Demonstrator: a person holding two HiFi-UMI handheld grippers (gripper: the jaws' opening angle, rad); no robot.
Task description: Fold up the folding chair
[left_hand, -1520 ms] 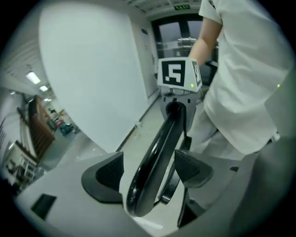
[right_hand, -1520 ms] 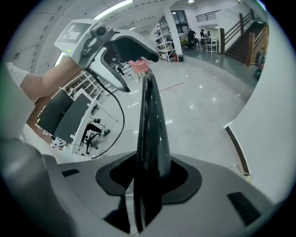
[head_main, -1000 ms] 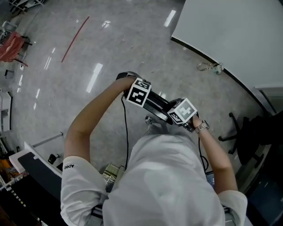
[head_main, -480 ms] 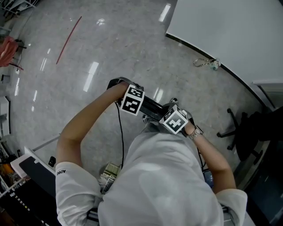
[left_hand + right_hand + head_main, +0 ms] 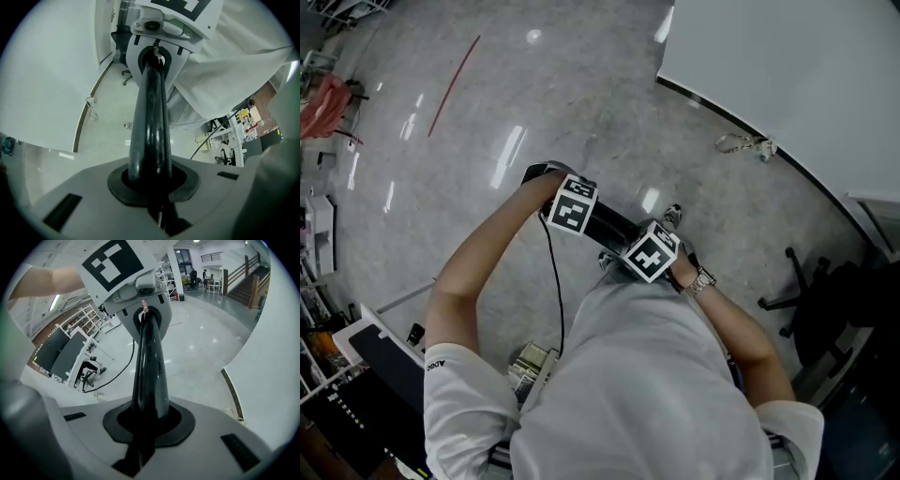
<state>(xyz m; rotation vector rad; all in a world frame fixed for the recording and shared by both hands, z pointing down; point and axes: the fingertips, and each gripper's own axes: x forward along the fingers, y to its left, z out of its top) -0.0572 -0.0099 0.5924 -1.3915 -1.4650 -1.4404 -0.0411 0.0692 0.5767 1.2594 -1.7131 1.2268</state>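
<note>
Two grippers held nose to nose over a grey speckled floor (image 5: 534, 103), polished enough to mirror the ceiling lights. Hard to tell one pair of jaws from the other in the head view: just one short black bar between the left marker cube (image 5: 573, 207) and the right marker cube (image 5: 652, 252). Left gripper (image 5: 153, 84): jaws drawn together into a long, glossy black bar with a thin seam down its length, just been closing further, nothing seen between them. Right gripper (image 5: 146, 329): same glossy, tapering shape, likewise just been closing, pressed together on nothing visible. Aimed each at the other's pale grey front and dark collar; tips too foreshortened to tell whether touching. No telling where the folding chair stands: not made out in any view, with much of the floor below the hands blocked by a loose white shirt (image 5: 656, 375). Cut off at the head view's right edge, a black office chair (image 5: 814, 286) on a star base. Thin black cable (image 5: 555, 281) hanging from the left gripper past the forearm. Metal-banded watch (image 5: 703, 279) on the right wrist. Matte white wall (image 5: 787, 66) with a dark skirting line; small tangled object (image 5: 742, 143) at its foot, too small to name. Thin red line (image 5: 453, 86) on the floor, far left.
</note>
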